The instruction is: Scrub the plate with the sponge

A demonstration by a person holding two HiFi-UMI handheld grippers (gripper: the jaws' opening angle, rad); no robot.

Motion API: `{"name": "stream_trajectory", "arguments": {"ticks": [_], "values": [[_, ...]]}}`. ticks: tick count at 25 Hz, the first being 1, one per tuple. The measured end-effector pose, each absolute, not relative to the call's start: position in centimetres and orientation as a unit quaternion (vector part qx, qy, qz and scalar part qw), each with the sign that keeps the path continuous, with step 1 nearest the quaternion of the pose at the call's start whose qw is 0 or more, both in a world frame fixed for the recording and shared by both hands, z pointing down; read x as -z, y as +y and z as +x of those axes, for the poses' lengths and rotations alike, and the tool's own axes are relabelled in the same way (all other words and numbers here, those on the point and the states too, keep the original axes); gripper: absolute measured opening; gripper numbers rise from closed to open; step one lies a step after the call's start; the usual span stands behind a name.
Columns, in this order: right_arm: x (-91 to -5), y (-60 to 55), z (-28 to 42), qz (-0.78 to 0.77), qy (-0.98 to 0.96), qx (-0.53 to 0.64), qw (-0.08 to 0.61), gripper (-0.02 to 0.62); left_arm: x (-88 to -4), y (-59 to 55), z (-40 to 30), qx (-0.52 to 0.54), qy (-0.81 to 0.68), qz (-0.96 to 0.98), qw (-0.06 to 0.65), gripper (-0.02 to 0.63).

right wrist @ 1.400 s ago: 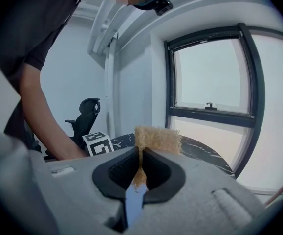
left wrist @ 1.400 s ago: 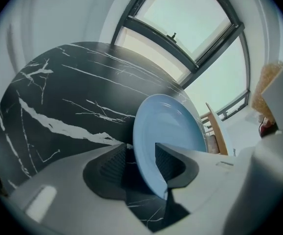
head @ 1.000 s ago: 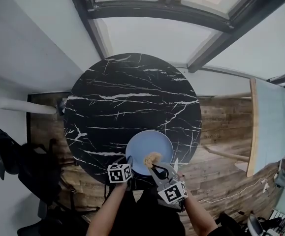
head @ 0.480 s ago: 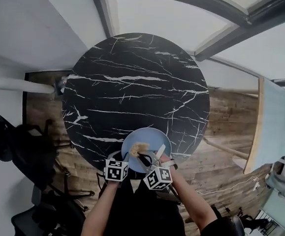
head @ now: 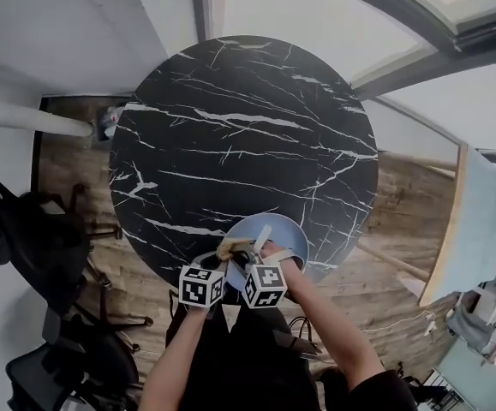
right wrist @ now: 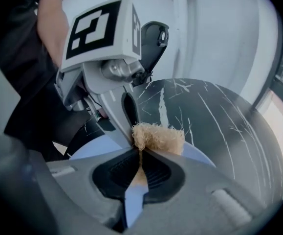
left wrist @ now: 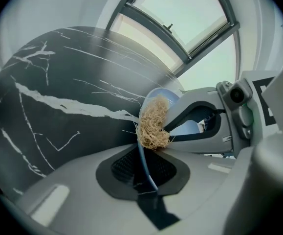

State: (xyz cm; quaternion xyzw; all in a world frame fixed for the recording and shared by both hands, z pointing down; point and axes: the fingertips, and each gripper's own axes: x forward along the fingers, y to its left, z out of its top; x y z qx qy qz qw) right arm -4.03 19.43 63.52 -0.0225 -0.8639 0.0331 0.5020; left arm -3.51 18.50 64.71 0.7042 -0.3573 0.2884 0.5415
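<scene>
"At the near edge of the tabletop [head: 230, 127], what does the left gripper [left wrist: 142, 168] have?" asks the first.

"The plate [head: 283, 235]," says the second. "Its fingers [left wrist: 119, 168] have just been closing, and the blue rim now runs as a thin line between them, pinched at the plate's near-left side."

"And the right gripper [right wrist: 140, 173]?"

"Its fingers are pressed onto the sponge [right wrist: 158, 137], a tan fibrous pad that sticks out past the tips. A second ago it was held over the middle of the plate, to the right of the left gripper. Now it has come down and swung left, so the two marker cubes sit side by side in the head view."

"So where is the sponge now?"

"Against the plate close to the rim, just beyond the left gripper's hold. The left gripper view shows it touching the plate right above those fingers."

"What does that mean for the scrubbing?"

"The plate looks steadied and the sponge looks set against it, so scrubbing strokes seem ready to run. No view shows clearly whether the plate rests flat or is tipped up."

"Any risk?"

"The sponge works very near the left fingers, so a stroke toward them could knock the grip; strokes probably ought to run away across the plate's face."
</scene>
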Motion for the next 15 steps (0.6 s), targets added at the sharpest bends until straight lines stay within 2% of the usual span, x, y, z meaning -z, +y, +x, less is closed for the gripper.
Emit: {"name": "stream_trajectory", "arguments": {"ticks": [15], "values": [[-64.5,17.9,-4.2,0.047,-0.854,-0.054,0.516,0.023,-64.6,18.9,-3.5,-0.298,-0.342,0.707,0.542,0.029]]}}
